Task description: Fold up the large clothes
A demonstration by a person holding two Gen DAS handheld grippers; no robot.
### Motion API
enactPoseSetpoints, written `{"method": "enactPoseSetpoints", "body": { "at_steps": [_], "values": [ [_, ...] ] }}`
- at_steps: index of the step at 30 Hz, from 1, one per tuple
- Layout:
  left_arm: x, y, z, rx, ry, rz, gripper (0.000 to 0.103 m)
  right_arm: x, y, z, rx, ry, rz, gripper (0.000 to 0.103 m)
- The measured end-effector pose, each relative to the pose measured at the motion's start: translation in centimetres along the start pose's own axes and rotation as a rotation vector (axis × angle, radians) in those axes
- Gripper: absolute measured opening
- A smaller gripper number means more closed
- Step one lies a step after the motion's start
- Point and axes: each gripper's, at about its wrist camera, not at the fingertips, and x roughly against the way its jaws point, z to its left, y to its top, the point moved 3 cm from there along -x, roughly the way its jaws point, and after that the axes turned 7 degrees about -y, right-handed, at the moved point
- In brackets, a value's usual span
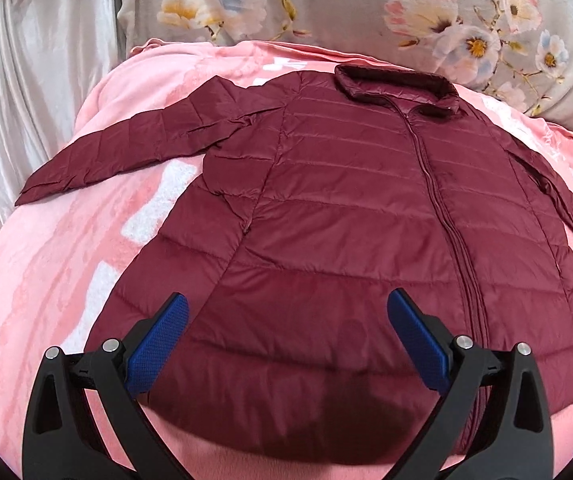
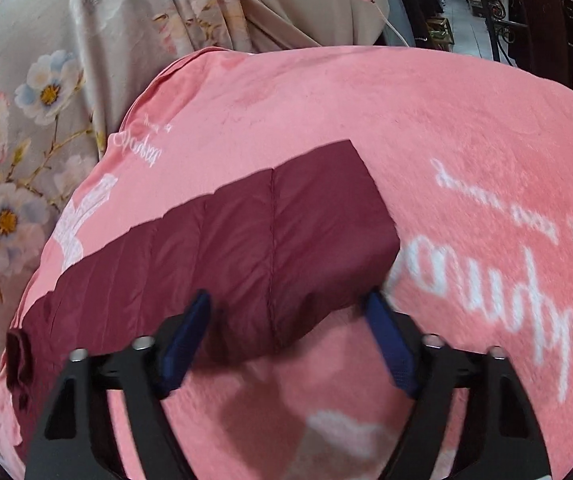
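The puffy jacket (image 1: pixel 346 208) looks light and slippery; its sleeve cuff (image 2: pixel 326 220) suits pinching. Both grippers' jaws stand apart, empty.

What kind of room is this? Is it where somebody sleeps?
Probably a bedroom. A dark red puffy jacket lies spread flat on a fluffy pink blanket, which seems to cover a bed, and flowery bedding is bunched up behind it.

Soft even light, fisheye-warped, slight blur
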Motion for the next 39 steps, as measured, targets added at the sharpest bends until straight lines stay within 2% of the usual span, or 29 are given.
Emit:
{"method": "enactPoseSetpoints", "body": {
  "at_steps": [2,5,9,12,16,21,25,30,35,39],
  "values": [
    [-0.2,0.4,-0.1,-0.015,-0.004,-0.008,0.097,-0.5,1.0,1.3,0.005,0.025,0.001,0.029],
    [-0.4,1.0,0.0,-0.025,-0.010,-0.018,0.098,0.8,2.4,5.0,0.056,0.069,-0.043,0.013],
    [-0.6,2.1,0.2,-0.025,-0.014,-0.035,0.097,5.7,2.7,13.5,0.238,0.149,-0.148,0.010],
    [-0.6,3.0,0.3,-0.027,-0.010,-0.052,0.097,9.5,0.4,21.1,0.390,0.278,-0.190,0.009],
    [-0.6,4.0,0.8,-0.018,-0.003,-0.070,0.097,13.9,-4.9,30.2,0.579,0.451,-0.209,0.008],
    [-0.9,4.7,2.0,0.004,0.007,-0.079,0.097,17.1,-14.1,38.6,0.759,0.636,-0.132,0.008],
    [-1.0,4.8,3.6,0.028,0.020,-0.082,0.097,17.6,-21.6,42.9,0.884,0.728,-0.038,0.007],
    [-1.2,4.5,6.1,0.083,0.016,-0.069,0.097,17.2,-29.6,45.3,1.019,0.757,0.048,0.006],
    [-1.5,4.9,8.3,0.138,-0.013,-0.070,0.097,15.9,-36.4,46.1,1.145,0.741,0.137,0.007],
    [-2.2,6.0,9.1,0.162,-0.081,-0.072,0.097,13.7,-39.6,45.6,1.235,0.686,0.168,0.011]
  ]
}}
